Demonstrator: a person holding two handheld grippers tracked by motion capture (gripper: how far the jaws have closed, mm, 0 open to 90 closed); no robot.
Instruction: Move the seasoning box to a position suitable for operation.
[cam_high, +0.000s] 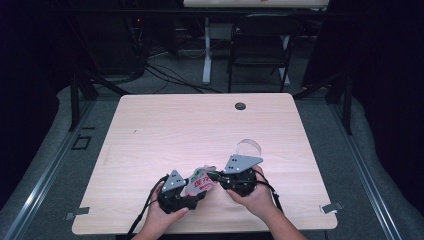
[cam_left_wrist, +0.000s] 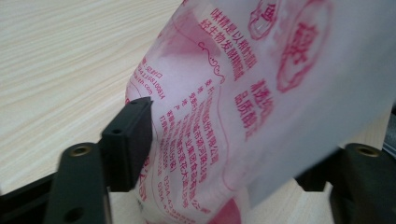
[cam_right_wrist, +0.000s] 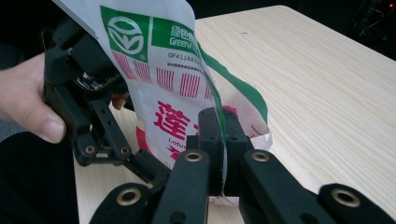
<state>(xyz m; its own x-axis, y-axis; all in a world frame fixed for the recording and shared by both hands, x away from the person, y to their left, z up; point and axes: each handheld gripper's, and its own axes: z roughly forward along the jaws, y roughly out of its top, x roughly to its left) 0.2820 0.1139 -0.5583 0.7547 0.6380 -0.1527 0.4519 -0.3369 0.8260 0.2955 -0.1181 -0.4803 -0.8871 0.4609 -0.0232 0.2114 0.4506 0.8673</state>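
Soft, crinkled plastic pouch (cam_high: 200, 181), white with red and green print, held above the near edge of the pale wood-grain tabletop (cam_high: 175, 125). Right hand-held gripper (cam_right_wrist: 223, 135), matte black, pinches the pouch's thin edge flat between closed jaws. Left hand-held gripper (cam_high: 192, 192) stands wide around the pouch's lower body, one pad (cam_left_wrist: 133, 135) just beside the film. A clear round lid (cam_high: 248, 148) lies behind the pouch

Packet (cam_right_wrist: 159, 70) glossy printed plastic film; table (cam_high: 165, 125) pale matt wood-grain; tongs (cam_right_wrist: 219, 135) matt black plastic.
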